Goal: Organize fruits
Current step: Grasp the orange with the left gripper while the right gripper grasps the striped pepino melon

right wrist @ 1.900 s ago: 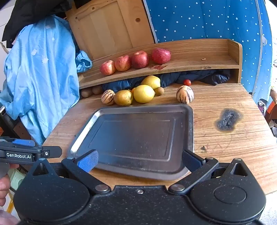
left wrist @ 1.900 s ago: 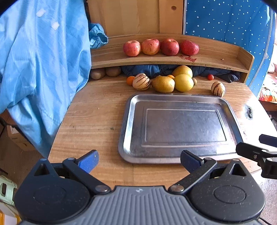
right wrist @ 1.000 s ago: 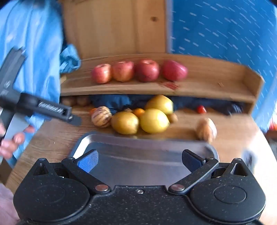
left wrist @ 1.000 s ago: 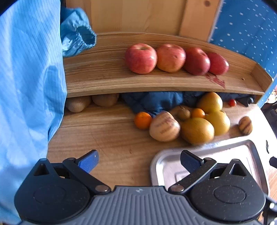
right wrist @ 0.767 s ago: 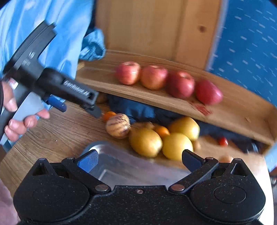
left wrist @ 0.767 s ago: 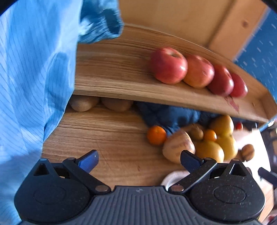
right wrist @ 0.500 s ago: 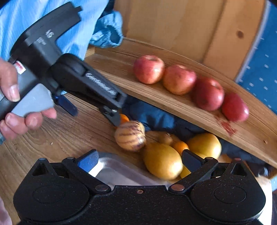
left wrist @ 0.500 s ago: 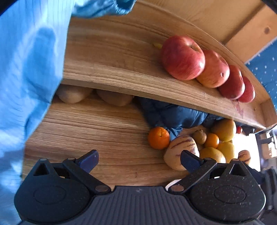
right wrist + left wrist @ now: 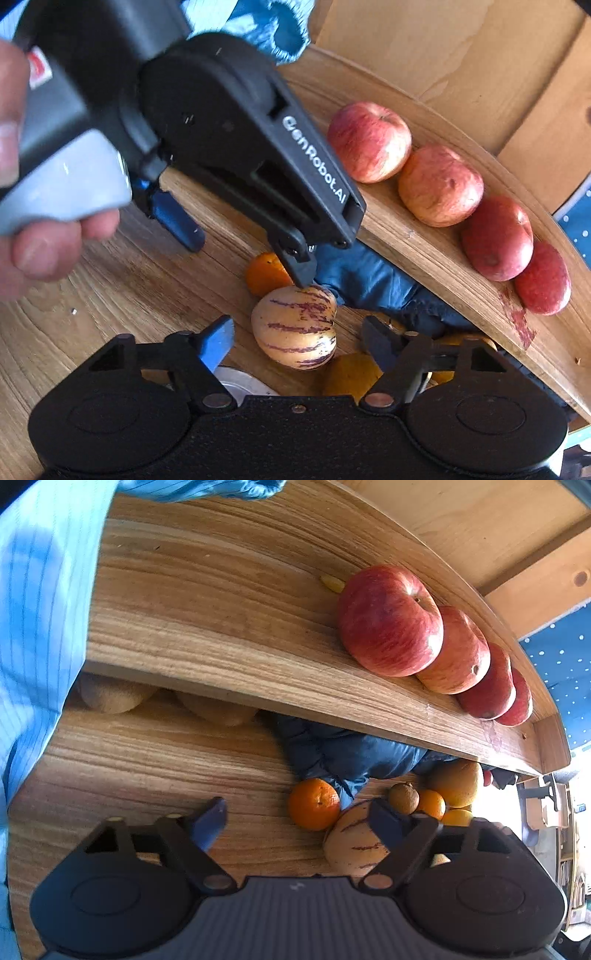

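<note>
Fingers of your right gripper (image 9: pixel 297 341) stand wide around the striped melon (image 9: pixel 295 326) – cream with purple streaks, on the table (image 9: pixel 110 295) beside the tray's corner (image 9: pixel 236 382). Only this view shows your hand (image 9: pixel 33 236) on the left gripper (image 9: pixel 247 254), one tip touching the melon. Your left view has its jaws spread too, the orange (image 9: pixel 314 804) between them, apples (image 9: pixel 389 622) lining the shelf (image 9: pixel 221 627) beyond.

Four red apples (image 9: pixel 369 142) on shelf; two small oranges (image 9: pixel 314 804); one striped melon (image 9: pixel 294 326); two kiwis (image 9: pixel 110 698).
</note>
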Demonstrator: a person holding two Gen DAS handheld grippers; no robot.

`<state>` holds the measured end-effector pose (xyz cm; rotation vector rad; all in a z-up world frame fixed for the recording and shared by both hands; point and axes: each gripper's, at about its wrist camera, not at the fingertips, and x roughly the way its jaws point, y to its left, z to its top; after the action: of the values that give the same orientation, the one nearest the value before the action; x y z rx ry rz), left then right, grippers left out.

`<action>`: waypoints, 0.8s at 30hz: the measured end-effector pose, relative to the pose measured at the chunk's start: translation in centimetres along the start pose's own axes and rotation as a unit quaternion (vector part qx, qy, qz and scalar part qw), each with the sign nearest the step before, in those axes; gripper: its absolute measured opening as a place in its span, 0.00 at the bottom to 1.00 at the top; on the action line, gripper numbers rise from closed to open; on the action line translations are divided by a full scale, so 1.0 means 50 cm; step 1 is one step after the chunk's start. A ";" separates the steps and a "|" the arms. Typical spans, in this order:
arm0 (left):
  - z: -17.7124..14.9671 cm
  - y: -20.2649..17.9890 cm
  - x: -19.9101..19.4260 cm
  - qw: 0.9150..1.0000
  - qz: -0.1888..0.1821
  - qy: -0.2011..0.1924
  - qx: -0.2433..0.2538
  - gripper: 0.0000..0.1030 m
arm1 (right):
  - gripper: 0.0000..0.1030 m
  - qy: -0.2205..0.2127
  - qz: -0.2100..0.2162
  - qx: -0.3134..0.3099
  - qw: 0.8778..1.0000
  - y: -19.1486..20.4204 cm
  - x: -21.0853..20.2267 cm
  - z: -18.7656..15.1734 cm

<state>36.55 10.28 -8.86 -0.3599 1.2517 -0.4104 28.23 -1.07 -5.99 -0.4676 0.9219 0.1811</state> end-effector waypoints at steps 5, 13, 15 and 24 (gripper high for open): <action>0.004 0.002 -0.009 1.000 -0.004 -0.005 0.009 0.69 | 0.52 0.009 -0.007 -0.014 1.000 0.014 0.011 -0.001; -0.003 -0.004 -0.001 0.999 0.012 -0.002 0.039 0.60 | 0.50 0.001 -0.003 -0.016 1.000 0.032 -0.020 -0.022; -0.006 -0.012 0.001 0.999 0.015 -0.003 0.049 0.60 | 0.50 -0.005 0.000 -0.019 1.000 0.036 -0.033 -0.029; -0.018 -0.054 0.020 0.994 0.023 0.001 0.109 0.36 | 0.50 -0.014 -0.003 -0.024 1.000 0.048 -0.054 -0.041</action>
<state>35.67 7.37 -8.66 -0.1432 1.2007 -0.5023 24.29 0.21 -5.62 -0.5120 0.8894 0.2039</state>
